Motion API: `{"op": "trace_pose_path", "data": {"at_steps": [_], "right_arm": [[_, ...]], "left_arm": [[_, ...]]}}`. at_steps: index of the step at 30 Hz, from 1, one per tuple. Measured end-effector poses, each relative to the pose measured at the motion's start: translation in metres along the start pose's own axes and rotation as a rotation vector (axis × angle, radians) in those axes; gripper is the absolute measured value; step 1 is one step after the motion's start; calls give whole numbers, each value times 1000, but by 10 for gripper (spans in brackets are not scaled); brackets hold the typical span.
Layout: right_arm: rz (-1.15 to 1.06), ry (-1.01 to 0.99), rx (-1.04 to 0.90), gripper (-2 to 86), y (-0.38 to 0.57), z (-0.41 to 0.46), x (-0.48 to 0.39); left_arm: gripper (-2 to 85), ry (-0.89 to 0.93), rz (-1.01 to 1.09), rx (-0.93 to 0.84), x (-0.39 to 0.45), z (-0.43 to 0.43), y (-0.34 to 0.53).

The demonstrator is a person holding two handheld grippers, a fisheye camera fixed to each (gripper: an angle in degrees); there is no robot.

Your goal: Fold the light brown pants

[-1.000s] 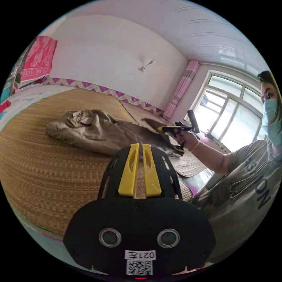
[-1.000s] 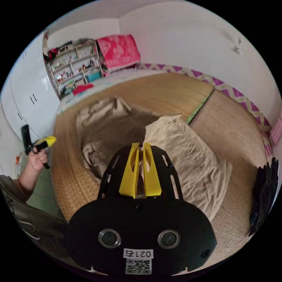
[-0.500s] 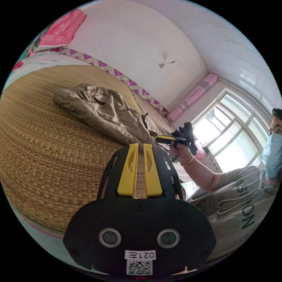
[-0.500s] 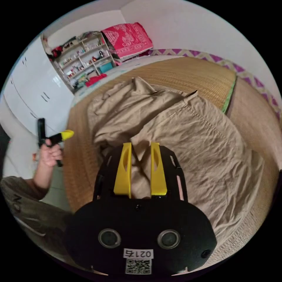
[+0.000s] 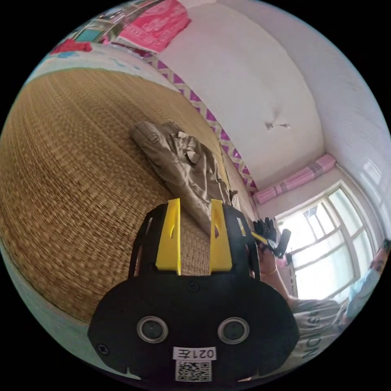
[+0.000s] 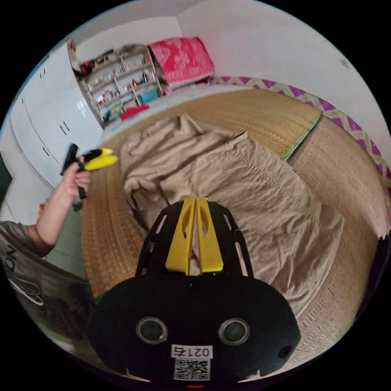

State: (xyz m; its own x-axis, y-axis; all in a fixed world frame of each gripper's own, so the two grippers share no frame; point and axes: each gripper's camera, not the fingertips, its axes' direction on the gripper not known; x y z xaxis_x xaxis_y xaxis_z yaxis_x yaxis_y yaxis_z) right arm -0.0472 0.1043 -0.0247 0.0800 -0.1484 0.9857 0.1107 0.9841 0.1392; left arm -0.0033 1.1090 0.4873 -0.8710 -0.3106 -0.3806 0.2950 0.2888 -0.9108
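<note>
Pants [image 6: 244,187], one pair, on mat [image 6: 260,110]; two tongs [image 5: 195,203] [image 6: 196,200] above.

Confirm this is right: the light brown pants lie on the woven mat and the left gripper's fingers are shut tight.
Not quite. The left gripper is open: the left gripper view shows a clear gap between its fingers. The light brown pants do lie on the woven mat.
</note>
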Motion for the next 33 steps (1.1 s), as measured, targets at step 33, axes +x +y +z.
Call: {"op": "trace_pose_path", "data": {"at_steps": [33], "right_arm": [[534, -199, 279, -6, 359, -186, 117]], "left_arm": [[14, -467, 1506, -346, 802, 350, 226]]}}
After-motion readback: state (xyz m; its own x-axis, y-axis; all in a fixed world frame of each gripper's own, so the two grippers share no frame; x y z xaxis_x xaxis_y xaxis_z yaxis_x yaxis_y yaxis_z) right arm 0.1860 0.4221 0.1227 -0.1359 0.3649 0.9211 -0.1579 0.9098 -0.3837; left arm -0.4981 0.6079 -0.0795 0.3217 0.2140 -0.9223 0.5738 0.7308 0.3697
